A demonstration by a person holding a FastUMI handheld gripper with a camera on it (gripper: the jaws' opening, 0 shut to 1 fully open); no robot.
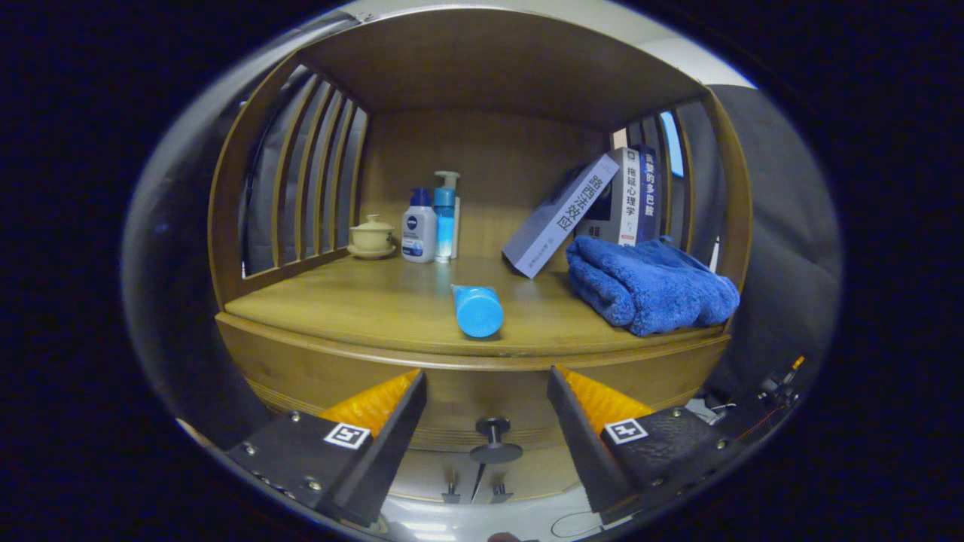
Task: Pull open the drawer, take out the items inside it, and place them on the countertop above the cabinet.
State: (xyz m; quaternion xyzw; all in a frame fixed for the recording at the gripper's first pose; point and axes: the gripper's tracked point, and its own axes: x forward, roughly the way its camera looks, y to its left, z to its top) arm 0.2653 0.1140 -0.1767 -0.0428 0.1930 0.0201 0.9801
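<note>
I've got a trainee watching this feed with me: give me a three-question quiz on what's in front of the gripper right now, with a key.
1. True or false: the drawer under the countertop is already pulled open.
2. What lies on its side on the countertop, just beyond the gap between the fingers?
A. a blue tube
B. a spoon
C. a red mug
3. Fill in: the gripper is ____, with the drawer knob lined up between its fingers.

Key
1. False: the drawer front sits flush with the cabinet.
2. A. The blue towel lies further to one side, the lidded cup at the back.
3. open
</note>
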